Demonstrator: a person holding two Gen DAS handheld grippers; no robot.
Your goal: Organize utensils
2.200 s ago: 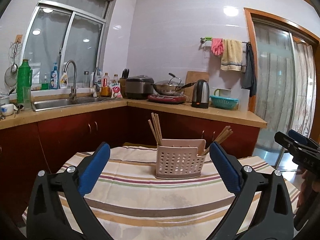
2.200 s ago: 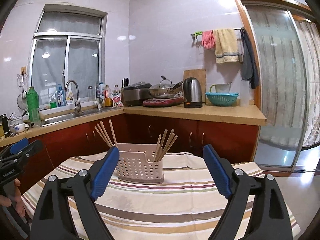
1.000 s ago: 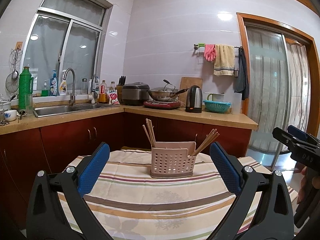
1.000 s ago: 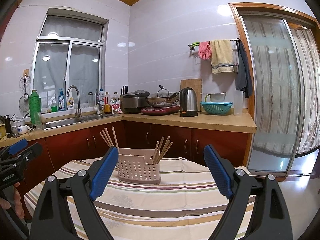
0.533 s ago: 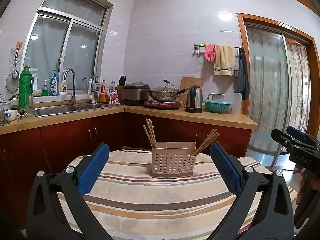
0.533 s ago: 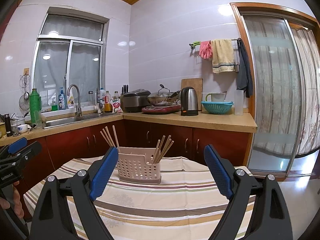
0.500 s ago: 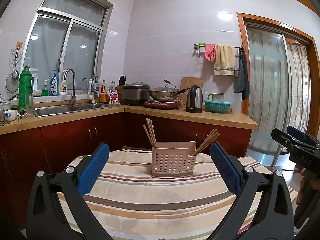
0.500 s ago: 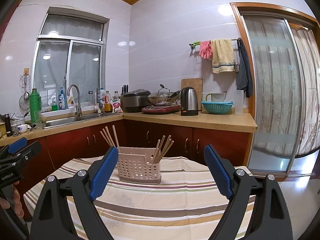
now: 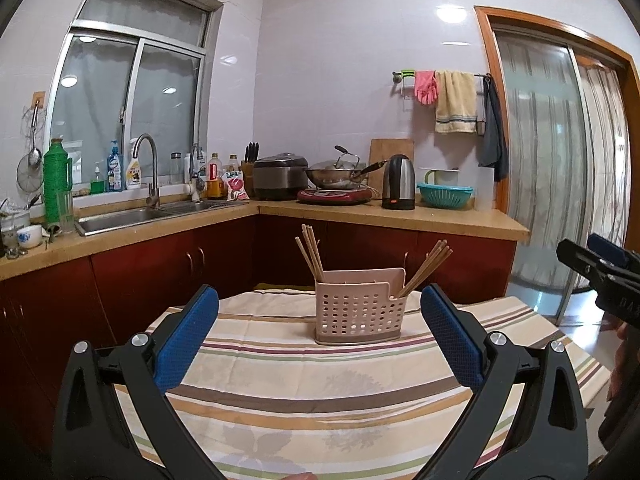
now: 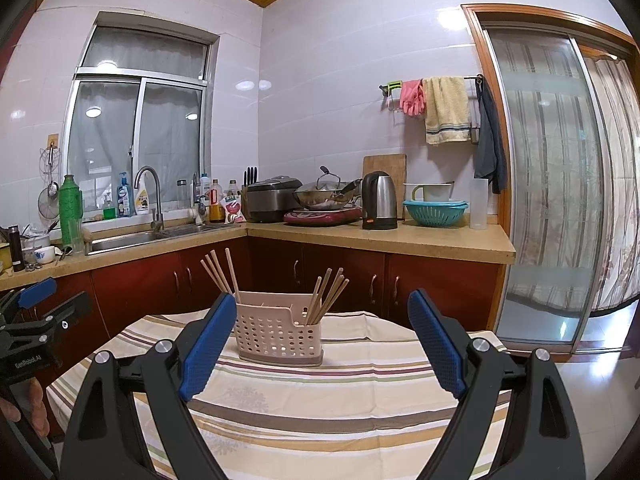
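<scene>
Pink perforated plastic caddy (image 9: 357, 311) stands upright on the striped tablecloth (image 9: 304, 380), toward the far side of the table, at about 12 o'clock from my left gripper (image 9: 319, 302). Two bunches of wooden chopsticks: left bunch (image 9: 309, 252) rises from the caddy's left end, leaning toward 11 o'clock; right bunch (image 9: 428, 266) leans out of the right end toward 1 o'clock.

Left gripper: blue pads spread wide, nothing between them, held above the near part of the cloth, well short of the caddy.

Right gripper (image 10: 320, 308): jaws likewise wide apart and empty. In my right wrist view the caddy (image 10: 278, 334) sits at roughly 11 o'clock, its left edge partly hidden behind the left blue pad (image 10: 206, 346); I cannot tell contact, but it looks apart, farther back.

Each gripper shows in the other's view: right one at 3 o'clock (image 9: 608, 268), left one at 9 o'clock (image 10: 38, 310), with a hand (image 10: 28, 404) below it.

Background: wooden counter (image 9: 392, 216), kettle (image 9: 398, 182), sink (image 9: 120, 218).
</scene>
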